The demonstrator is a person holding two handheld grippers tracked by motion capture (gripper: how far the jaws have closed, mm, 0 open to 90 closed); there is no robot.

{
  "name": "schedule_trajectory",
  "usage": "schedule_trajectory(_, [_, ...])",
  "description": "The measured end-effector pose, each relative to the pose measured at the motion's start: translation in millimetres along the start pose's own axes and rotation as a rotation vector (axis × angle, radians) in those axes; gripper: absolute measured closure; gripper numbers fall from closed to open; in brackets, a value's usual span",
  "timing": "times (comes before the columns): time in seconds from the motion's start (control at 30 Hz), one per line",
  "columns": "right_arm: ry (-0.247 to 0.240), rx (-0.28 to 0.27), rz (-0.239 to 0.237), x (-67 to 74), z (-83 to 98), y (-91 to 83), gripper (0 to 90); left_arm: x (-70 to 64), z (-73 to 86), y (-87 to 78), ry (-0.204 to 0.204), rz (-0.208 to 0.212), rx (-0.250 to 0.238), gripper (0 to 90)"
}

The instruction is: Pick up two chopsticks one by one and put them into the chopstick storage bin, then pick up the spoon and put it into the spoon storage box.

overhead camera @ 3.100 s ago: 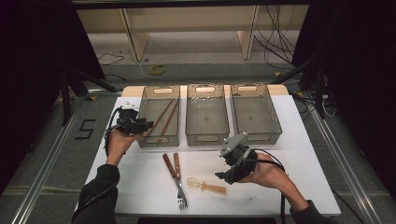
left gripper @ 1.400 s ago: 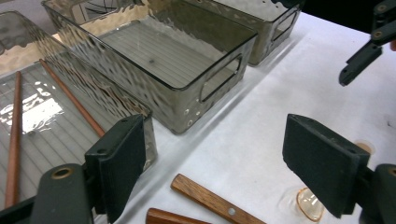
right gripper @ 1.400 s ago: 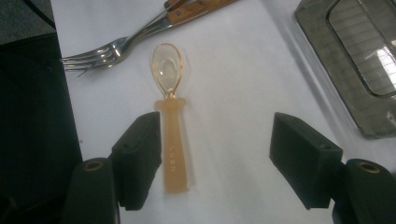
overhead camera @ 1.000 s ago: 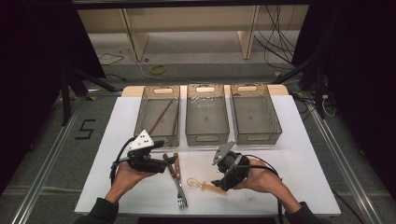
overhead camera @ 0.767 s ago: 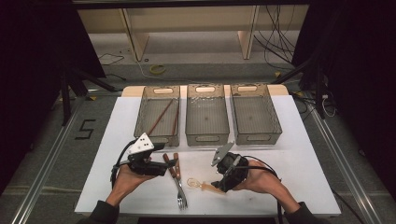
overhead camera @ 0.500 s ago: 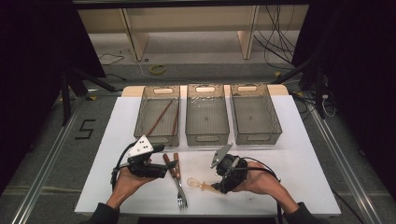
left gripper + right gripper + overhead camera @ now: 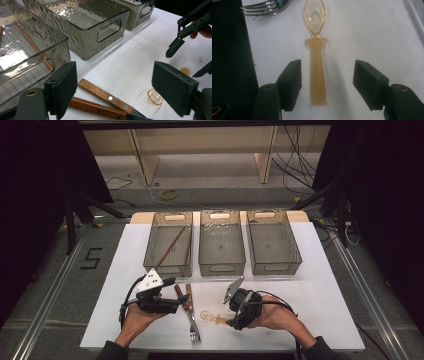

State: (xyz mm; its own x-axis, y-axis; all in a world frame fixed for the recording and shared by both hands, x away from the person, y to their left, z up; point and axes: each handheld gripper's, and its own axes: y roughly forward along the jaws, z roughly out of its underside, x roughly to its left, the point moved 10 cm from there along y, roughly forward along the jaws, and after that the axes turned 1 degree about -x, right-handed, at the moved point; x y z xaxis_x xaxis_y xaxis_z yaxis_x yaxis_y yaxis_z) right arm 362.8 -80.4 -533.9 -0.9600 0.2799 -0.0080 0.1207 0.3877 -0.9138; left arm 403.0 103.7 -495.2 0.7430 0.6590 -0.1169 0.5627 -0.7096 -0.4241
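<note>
Spoon [image 7: 317, 72] handle between spread jaws

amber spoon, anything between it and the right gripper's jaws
Nothing visible. In the right gripper view the amber spoon lies flat on the white table, its handle between the open jaws of the right gripper with bare table on both sides. The fork lies off beyond.

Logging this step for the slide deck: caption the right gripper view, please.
Open right gripper straddles the handle of a translucent amber plastic spoon lying on the white table.
</note>
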Motion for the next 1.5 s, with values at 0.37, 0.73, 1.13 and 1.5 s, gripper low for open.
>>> schedule_trajectory(0.37, [-0.004,0.049,-0.006,4.6,5.7,10.4,43.7,-1.2,5.6,-3.7,0.003,-0.006,0.001,18.8])
schedule_trajectory(0.73, [-0.010,0.079,-0.013,8.5,9.0,17.3,55.4,-1.9,11.1,-4.7,0.018,-0.015,0.004,18.7])
schedule_trajectory(1.13, [-0.033,0.098,-0.007,10.0,11.7,21.7,72.5,0.8,16.2,-4.5,0.014,-0.016,0.017,19.1])
schedule_trajectory(1.5, [-0.029,0.087,-0.006,9.5,10.6,19.5,75.1,5.7,16.8,-5.6,0.000,-0.029,0.003,19.3])
